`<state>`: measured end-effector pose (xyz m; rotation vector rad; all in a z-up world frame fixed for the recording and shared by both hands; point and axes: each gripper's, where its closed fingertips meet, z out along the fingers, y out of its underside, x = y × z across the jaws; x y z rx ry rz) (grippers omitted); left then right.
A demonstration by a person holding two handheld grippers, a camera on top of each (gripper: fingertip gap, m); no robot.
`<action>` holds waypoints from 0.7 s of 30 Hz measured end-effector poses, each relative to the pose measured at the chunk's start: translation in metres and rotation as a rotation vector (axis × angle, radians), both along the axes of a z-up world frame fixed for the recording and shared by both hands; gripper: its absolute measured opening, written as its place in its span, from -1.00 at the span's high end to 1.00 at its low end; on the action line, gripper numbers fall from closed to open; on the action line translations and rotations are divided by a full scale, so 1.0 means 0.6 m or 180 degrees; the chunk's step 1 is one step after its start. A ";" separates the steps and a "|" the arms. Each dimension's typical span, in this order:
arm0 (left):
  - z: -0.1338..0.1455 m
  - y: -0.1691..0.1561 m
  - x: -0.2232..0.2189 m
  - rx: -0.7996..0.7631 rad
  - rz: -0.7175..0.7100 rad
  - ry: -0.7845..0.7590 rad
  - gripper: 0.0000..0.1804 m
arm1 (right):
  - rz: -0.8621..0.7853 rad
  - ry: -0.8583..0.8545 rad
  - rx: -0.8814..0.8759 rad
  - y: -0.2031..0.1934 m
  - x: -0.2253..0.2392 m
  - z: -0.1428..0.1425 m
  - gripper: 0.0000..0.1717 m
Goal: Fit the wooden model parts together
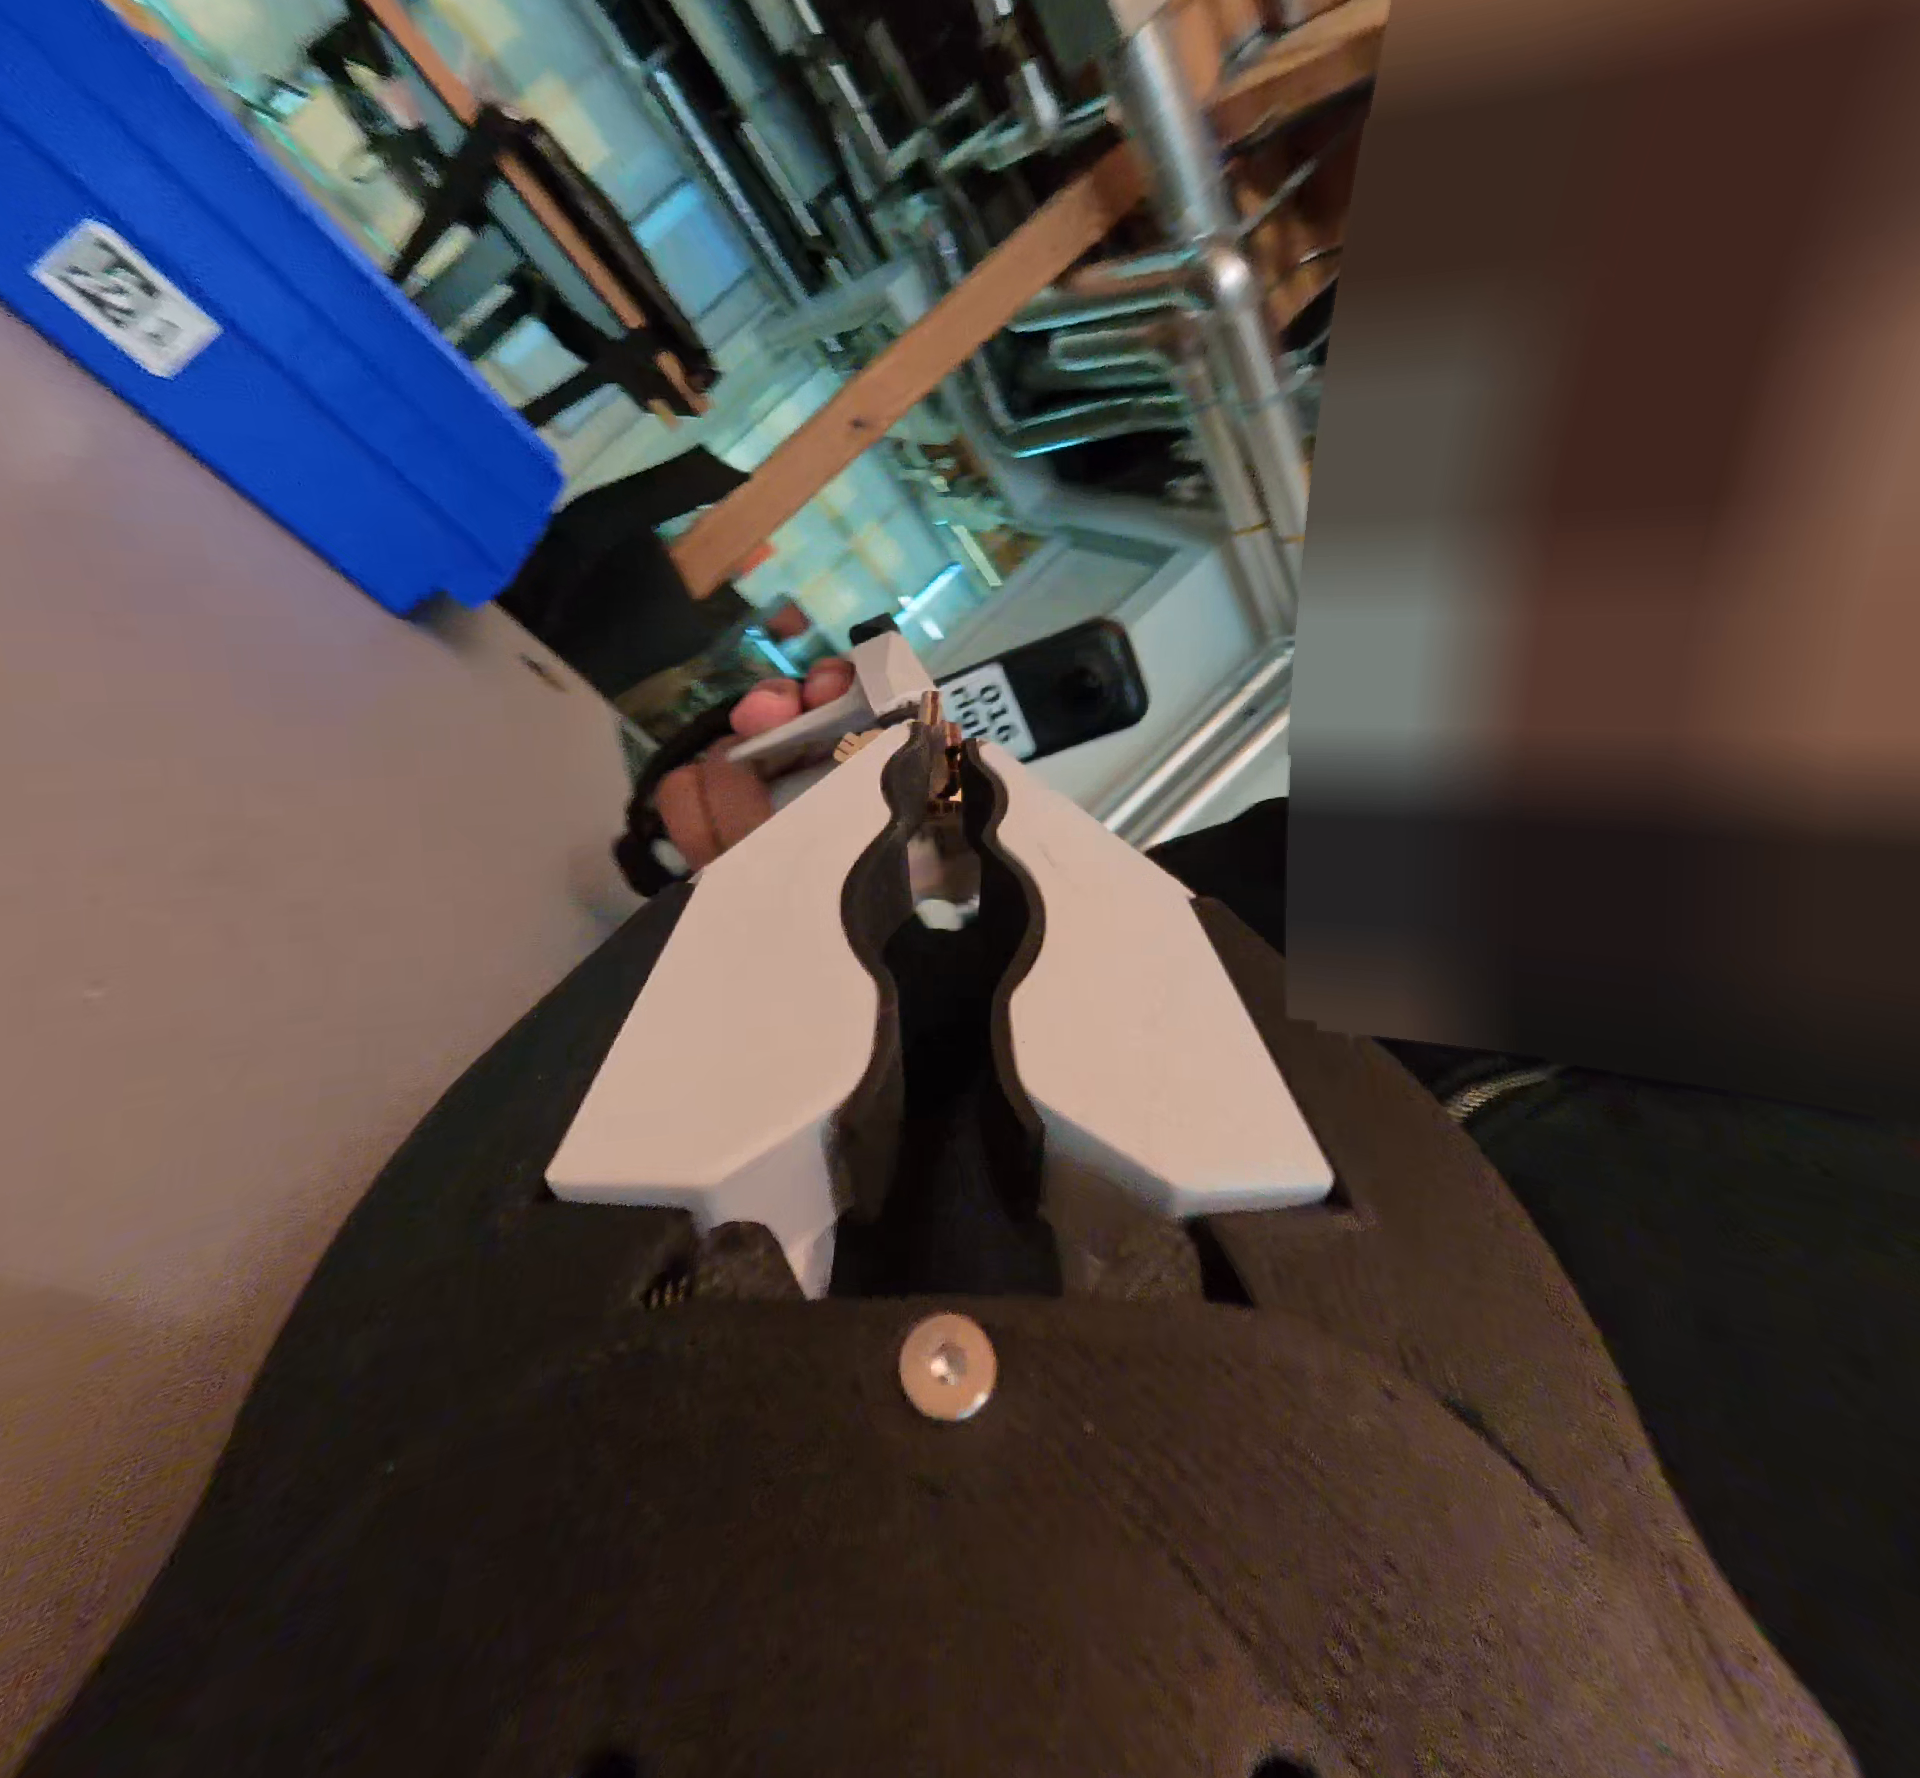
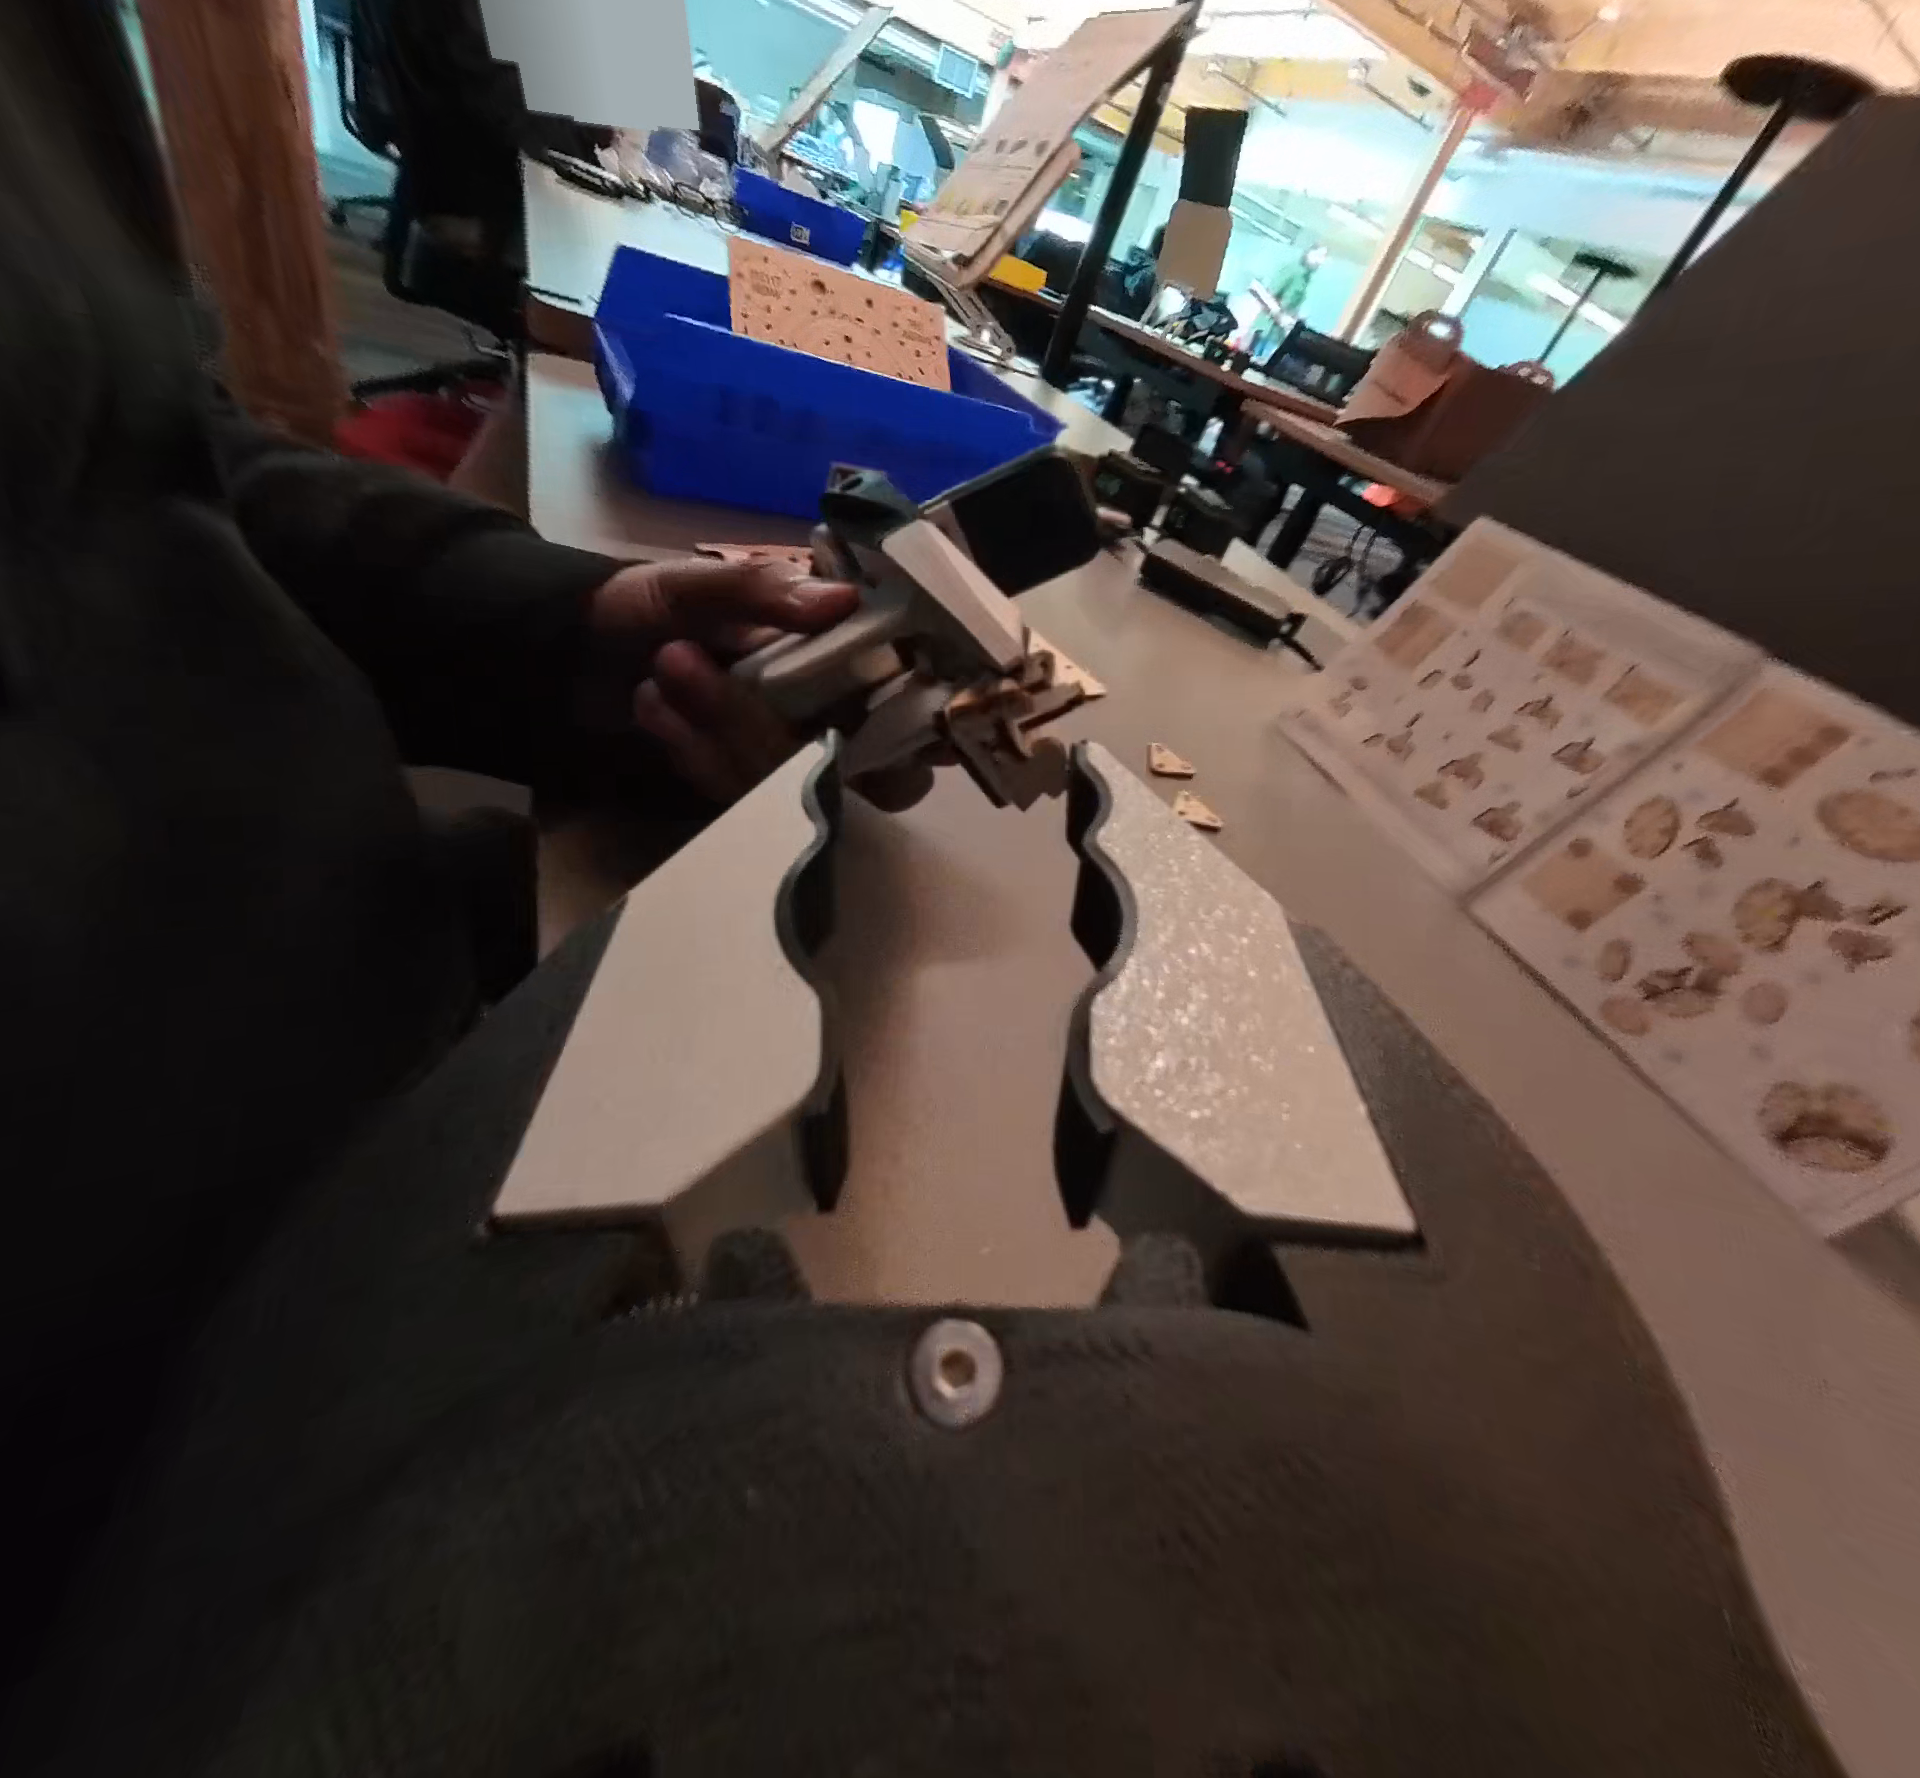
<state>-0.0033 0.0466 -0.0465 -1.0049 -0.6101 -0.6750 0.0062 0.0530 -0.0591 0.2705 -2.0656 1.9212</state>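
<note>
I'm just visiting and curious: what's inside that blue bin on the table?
A tan wooden sheet dotted with holes stands in the blue bin, leaning up above its rim. The near wall hides the bin's floor, so anything lying lower cannot be seen.

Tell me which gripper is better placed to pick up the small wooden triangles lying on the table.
Right, likely. The right gripper stands open with nothing pressed between its pads, and the wooden triangles lie just beyond its tip. The left gripper is closed on a small wooden assembly.
</note>
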 end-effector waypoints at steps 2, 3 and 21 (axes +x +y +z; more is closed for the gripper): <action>0.008 0.000 0.006 0.0202 -0.0178 -0.0079 0.95 | -0.0141 0.0496 -0.0046 -0.005 0.000 0.007 0.61; 0.010 -0.001 0.008 0.0260 -0.0215 -0.0091 0.95 | -0.0212 0.0745 -0.0124 -0.005 0.001 0.014 0.71; 0.009 0.007 0.019 0.0286 -0.0443 -0.0149 0.96 | -0.0221 0.1206 -0.0251 0.004 0.011 0.025 0.78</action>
